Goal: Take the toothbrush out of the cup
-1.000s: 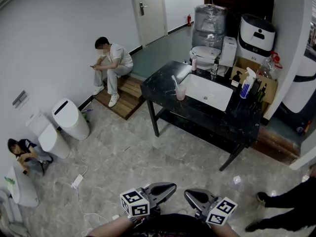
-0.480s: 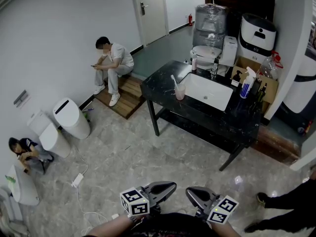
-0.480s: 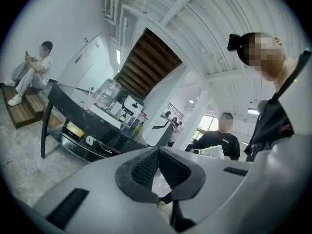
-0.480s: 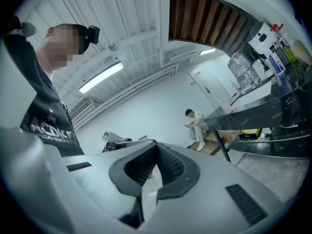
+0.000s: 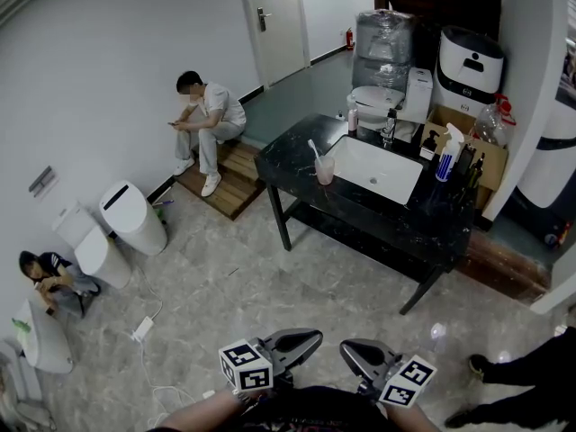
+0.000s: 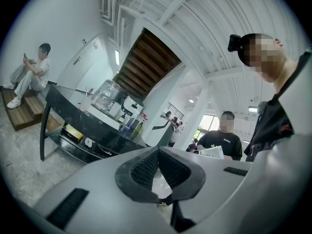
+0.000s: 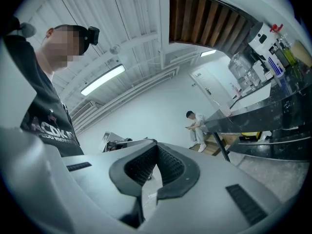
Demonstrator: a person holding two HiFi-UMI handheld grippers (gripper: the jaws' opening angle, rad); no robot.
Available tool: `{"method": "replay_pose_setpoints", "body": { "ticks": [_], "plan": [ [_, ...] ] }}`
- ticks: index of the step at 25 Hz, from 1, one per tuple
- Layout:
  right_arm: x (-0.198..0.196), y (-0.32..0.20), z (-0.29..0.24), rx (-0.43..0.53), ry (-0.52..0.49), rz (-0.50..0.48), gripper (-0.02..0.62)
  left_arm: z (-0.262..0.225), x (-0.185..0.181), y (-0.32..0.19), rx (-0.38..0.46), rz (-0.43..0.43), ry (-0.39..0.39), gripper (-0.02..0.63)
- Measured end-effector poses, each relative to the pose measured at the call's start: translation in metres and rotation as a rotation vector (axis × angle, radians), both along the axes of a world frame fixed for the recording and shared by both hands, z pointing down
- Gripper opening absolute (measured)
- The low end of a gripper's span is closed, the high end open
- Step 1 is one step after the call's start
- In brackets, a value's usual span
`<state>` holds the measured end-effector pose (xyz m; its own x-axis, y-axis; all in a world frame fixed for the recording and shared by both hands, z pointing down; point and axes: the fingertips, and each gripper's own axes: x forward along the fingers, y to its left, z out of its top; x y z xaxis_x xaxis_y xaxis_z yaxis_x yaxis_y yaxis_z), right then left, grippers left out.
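- Two grey hand-held grippers sit at the bottom edge of the head view, each carrying a cube of black-and-white square markers. The left gripper (image 5: 301, 340) and the right gripper (image 5: 357, 354) hang side by side over the pale marbled tile floor (image 5: 234, 286), well apart from the table.
- One pale pink translucent cup (image 5: 325, 171) stands upright on the black, white-veined stone-look table (image 5: 297, 165), just beside the left edge of the white rectangular sink (image 5: 375, 171).
- Inside the cup stands the white toothbrush (image 5: 316, 150). Its upper end rises above the rim and leans to the left.
- The sink basin is smooth and shallow-looking; nothing shows inside it.
- A white-and-blue spray bottle (image 5: 446, 156) stands upright at the sink's right end.
- In the left gripper view, the ribbed dark pads (image 6: 145, 168) meet at the tip with nothing between them: closed and empty.
- In the right gripper view, the ribbed dark pads (image 7: 141, 165) likewise meet at the tip, closed on nothing.
- A person in light clothes (image 5: 211, 115) sits on a slatted wooden step (image 5: 236, 180) left of the table.
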<state>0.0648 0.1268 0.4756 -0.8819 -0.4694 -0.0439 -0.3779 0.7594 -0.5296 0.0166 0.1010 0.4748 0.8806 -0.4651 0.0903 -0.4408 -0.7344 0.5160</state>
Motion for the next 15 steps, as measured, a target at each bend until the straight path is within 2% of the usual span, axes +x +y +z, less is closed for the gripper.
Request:
{"method": "replay_pose_setpoints", "body": {
  "ticks": [9, 15],
  "plan": [
    [0.018, -0.003, 0.0, -0.009, -0.026, 0.008, 0.011, 0.0, 0.012, -0.007, 0.0, -0.02, -0.01, 0.008],
    [0.017, -0.01, -0.005, 0.0, -0.039, -0.001, 0.011, -0.005, 0.006, -0.015, 0.013, -0.049, -0.014, 0.008]
  ]
}}
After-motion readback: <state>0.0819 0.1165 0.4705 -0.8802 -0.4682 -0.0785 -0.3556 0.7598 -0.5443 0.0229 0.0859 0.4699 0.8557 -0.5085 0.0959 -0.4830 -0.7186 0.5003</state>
